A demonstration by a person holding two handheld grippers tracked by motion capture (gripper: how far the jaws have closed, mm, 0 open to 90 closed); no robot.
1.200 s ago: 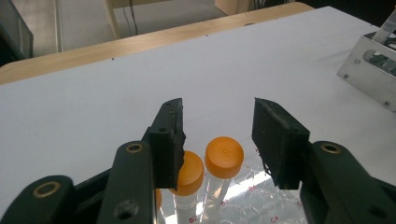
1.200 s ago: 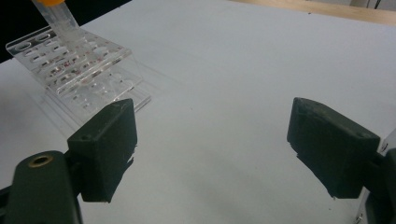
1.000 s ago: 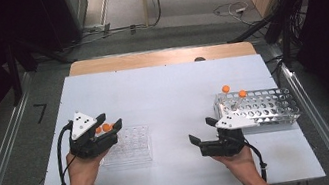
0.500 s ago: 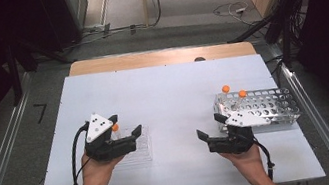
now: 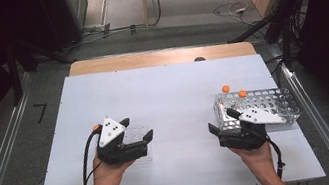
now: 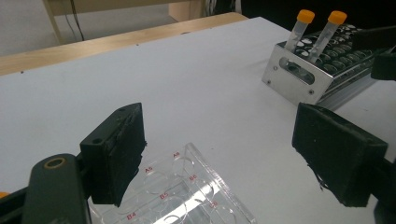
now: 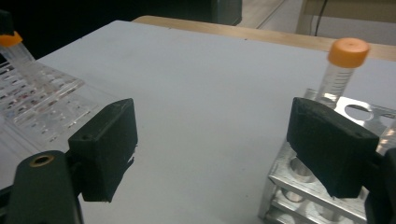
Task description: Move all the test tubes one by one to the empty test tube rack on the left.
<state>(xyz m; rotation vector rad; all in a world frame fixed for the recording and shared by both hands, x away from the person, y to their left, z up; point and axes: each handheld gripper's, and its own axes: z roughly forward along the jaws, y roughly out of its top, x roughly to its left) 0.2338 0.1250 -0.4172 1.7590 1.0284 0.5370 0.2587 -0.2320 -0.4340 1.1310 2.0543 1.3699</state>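
Left hand-held gripper (image 6: 219, 154), jaws just opened wide, above clear well plate (image 6: 175, 196) (red labels, seemingly empty).

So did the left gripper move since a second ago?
Yes. The left gripper slid rightward across the table, from beside the clear plate's left edge to over it, and its jaws have just been opening, with nothing pressed between them.

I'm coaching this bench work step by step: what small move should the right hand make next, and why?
Probably ease the right hand-held gripper forward toward the nearer orange-capped tube in the rack. Its jaws stand open with nothing between them, and that tube stands upright just beyond the right jaw. The left hand-held gripper, jaws just opened, hovers empty over the clear well plate.
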